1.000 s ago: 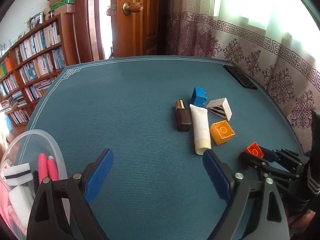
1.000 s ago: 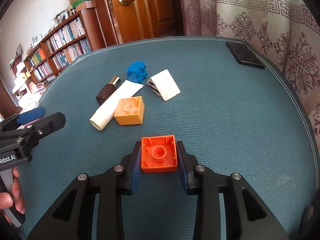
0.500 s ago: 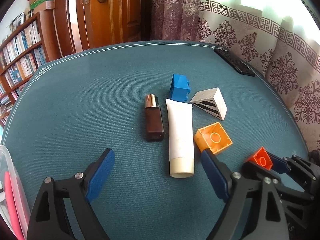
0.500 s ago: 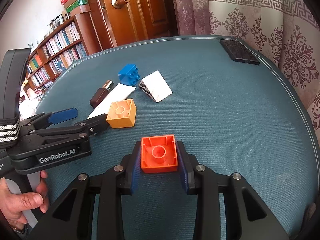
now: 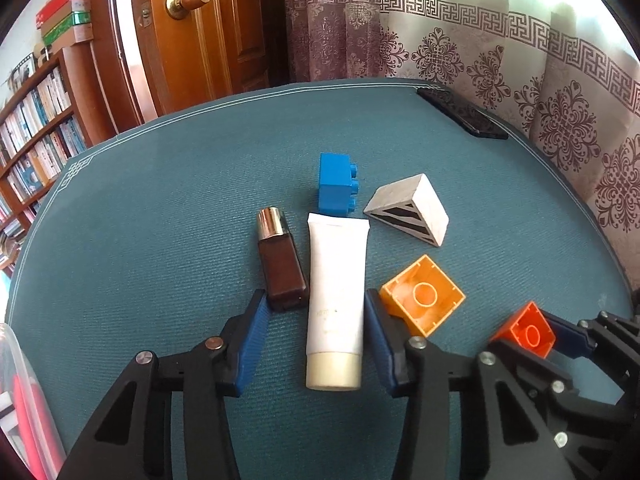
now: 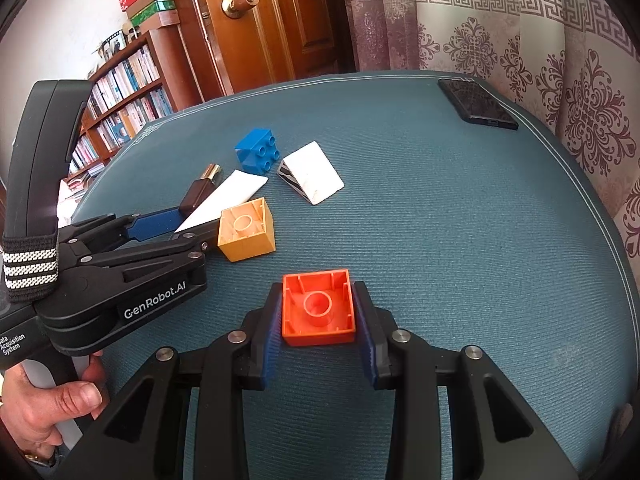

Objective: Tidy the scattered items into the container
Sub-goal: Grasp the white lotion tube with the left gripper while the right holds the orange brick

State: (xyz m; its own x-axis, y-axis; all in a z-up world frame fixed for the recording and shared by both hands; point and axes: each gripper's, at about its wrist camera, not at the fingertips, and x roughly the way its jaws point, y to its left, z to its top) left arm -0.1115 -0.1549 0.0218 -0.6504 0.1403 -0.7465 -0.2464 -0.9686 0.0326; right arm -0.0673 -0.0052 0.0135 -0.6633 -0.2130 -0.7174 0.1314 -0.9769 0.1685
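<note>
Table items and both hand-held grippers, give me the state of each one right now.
Left hand-held gripper: open, straddling the tube.
Right hand-held gripper: shut on the red block.
White tube: lying flat, capped.
Brown bottle: lying flat, capped.
Orange block: hollow side up.
Blue block: on its side.

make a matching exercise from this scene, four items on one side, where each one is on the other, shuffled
Items:
1. red brick
2. white tube
3. blue brick
4. phone

Places:
A. at the table's far right edge, by the curtain
B. clamped in the right gripper
C. between the open fingers of the left gripper
D. on the table just beyond the tube's flat end

Pairs: 1-B, 2-C, 3-D, 4-A
</note>
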